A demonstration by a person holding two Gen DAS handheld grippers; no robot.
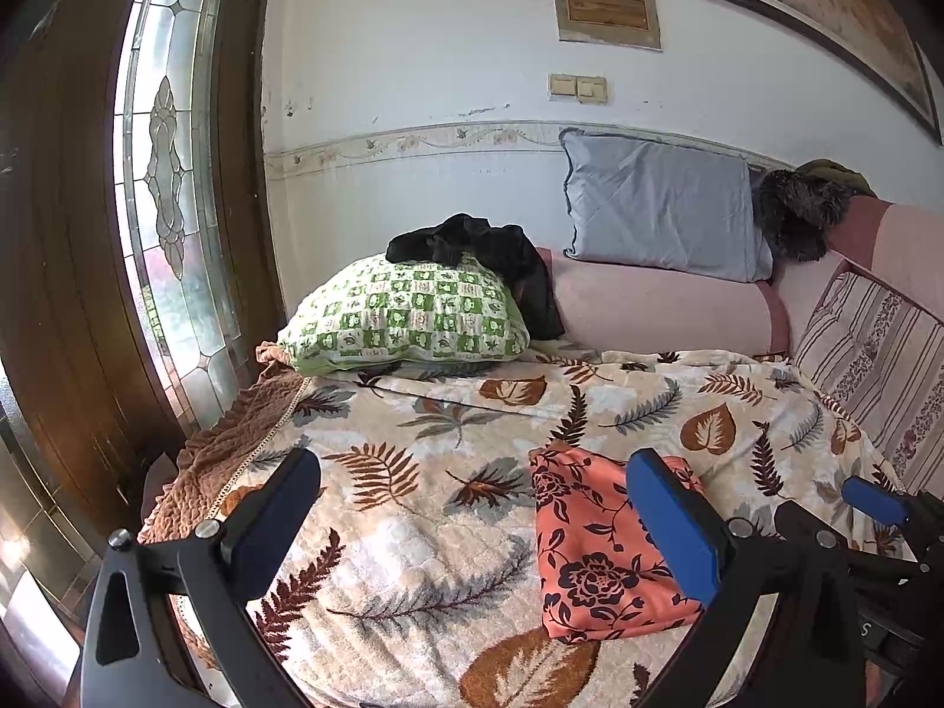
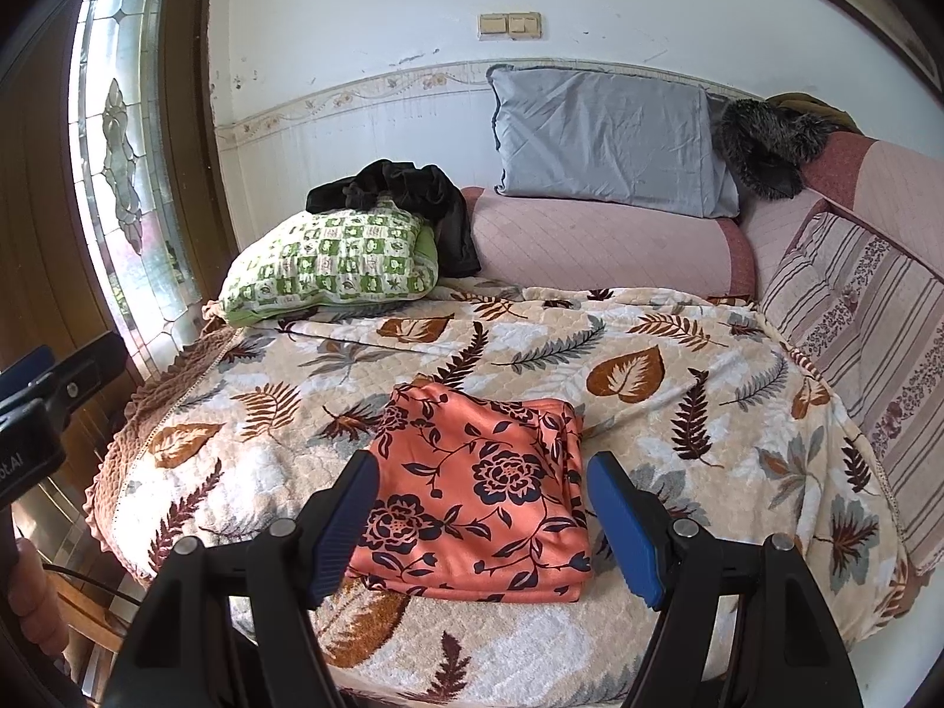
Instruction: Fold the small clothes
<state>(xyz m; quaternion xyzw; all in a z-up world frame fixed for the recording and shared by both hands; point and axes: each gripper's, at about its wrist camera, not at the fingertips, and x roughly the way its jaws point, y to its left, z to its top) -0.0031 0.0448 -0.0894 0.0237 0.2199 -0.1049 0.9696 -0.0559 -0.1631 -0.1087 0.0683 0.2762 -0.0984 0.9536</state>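
Nearest, left hand-held gripper (image 1: pixel 469 522) with jaws spread wide, empty, blue pads on black frames, poised above the bed. Right hand-held gripper (image 2: pixel 484 522) likewise parted, nothing between its ribbed blue pads (image 2: pixel 345 522). Just beyond and between the right jaws, folded garment (image 2: pixel 481 489): smooth, satiny coral fabric printed with dark navy roses and vines, stacked in a neat, roughly rectangular packet with layered edges showing at its near right corner. Lying flat on the bedspread (image 2: pixel 649 413), untouched by either tool; from the left wrist view, the same garment (image 1: pixel 596 548) sitting just beside and partly behind the right-hand jaw, off to the right of the gap. Bedspread plush and quilted, cream ground with brown, rust and grey leaves and ferns; ruffled brown trim (image 1: pixel 218 460) at the left edge. Farther back, plump green-and-white checked pillow (image 2: pixel 330 268) with a crumpled black garment (image 2: pixel 407 194) draped over its top. Behind that, pink quilted bolster (image 2: pixel 596 242) carrying a grey-blue pillow (image 2: pixel 607 144) leaned against the wall, dark furry item (image 2: pixel 767 147) to its right, striped floral cushion (image 2: pixel 867 318) along the right side. At the back, scuffed white wall with floral border strip (image 2: pixel 413 82), cream double switch (image 2: pixel 510 25), leaded-glass window (image 1: pixel 171 177) in dark wood at left.
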